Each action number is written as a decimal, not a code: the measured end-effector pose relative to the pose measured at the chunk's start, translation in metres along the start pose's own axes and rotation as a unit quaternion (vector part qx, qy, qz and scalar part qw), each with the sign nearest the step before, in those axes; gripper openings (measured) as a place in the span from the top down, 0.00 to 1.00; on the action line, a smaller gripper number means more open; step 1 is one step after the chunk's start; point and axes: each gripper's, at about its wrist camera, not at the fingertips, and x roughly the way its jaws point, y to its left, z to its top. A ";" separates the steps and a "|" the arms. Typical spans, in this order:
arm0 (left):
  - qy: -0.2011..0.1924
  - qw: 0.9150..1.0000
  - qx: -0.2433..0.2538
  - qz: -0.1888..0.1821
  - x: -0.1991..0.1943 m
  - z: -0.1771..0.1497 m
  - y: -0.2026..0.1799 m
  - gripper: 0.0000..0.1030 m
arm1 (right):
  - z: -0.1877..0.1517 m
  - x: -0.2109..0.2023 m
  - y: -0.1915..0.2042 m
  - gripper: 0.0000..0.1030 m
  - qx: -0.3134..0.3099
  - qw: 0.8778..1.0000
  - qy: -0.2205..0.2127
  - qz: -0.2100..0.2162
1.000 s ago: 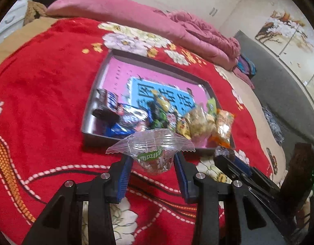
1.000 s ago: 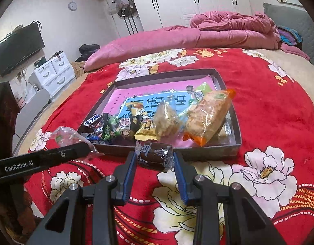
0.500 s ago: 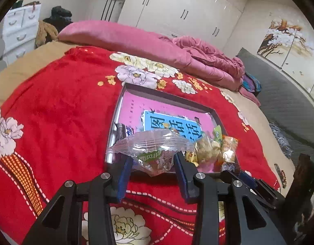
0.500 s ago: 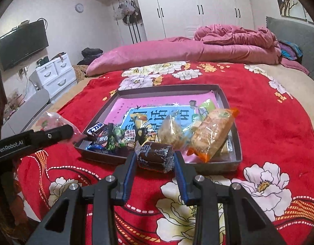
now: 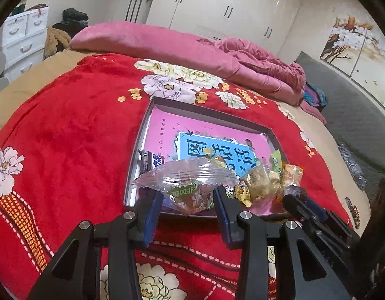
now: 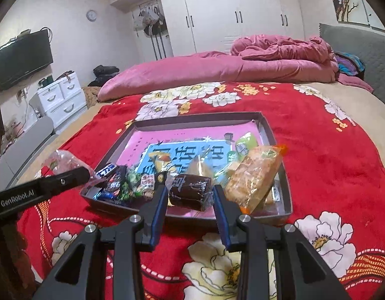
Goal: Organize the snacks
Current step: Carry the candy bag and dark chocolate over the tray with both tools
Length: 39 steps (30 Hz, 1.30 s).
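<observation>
Left wrist view: the left gripper [image 5: 188,203] pinches a clear snack packet [image 5: 186,183] by its lower body, held just above the near edge of the tray [image 5: 144,135] on the bed [image 5: 67,130], apparently ready for placing among the other snacks. Right wrist view: the right gripper [image 6: 189,197] pinches a dark wrapped cake [image 6: 190,192] by its ends, poised over the tray's near rim [image 6: 288,192], beside an orange-tipped bag [image 6: 255,177].
</observation>
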 end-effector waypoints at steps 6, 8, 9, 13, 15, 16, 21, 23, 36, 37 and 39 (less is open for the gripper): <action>0.001 1.000 0.001 0.007 0.009 0.002 -0.001 0.59 | 0.006 0.004 -0.005 0.64 0.004 1.000 -0.010 -0.001; 0.004 1.000 0.003 0.009 0.014 0.003 -0.002 0.59 | 0.008 0.008 -0.005 0.64 0.004 1.000 -0.008 0.001; 0.005 1.000 0.004 0.010 0.016 0.002 -0.002 0.59 | 0.008 0.010 -0.005 0.64 0.004 1.000 -0.007 0.001; 0.013 1.000 0.007 0.010 0.023 0.001 -0.004 0.59 | 0.008 0.016 -0.003 0.64 0.002 1.000 0.000 0.008; 0.015 1.000 0.007 0.010 0.026 0.001 -0.005 0.59 | 0.007 0.018 -0.001 0.64 -0.001 1.000 0.004 0.009; 0.016 1.000 0.007 0.009 0.026 0.001 -0.005 0.59 | 0.007 0.019 0.000 0.64 -0.001 1.000 0.004 0.010; 0.017 1.000 0.009 0.015 0.031 0.002 -0.006 0.59 | 0.007 0.026 0.003 0.64 -0.007 1.000 0.012 0.012; 0.020 1.000 0.008 0.018 0.033 0.002 -0.006 0.59 | 0.006 0.028 0.003 0.64 -0.007 1.000 0.014 0.013; 0.026 0.999 0.012 0.034 0.046 0.003 -0.009 0.59 | 0.005 0.030 -0.001 0.64 0.000 1.000 0.022 0.023; 0.025 0.999 0.012 0.036 0.046 0.003 -0.010 0.59 | 0.005 0.030 -0.001 0.64 0.000 0.999 0.023 0.023; 0.025 0.999 0.012 0.038 0.047 0.003 -0.010 0.59 | 0.005 0.030 -0.001 0.64 0.000 0.999 0.024 0.025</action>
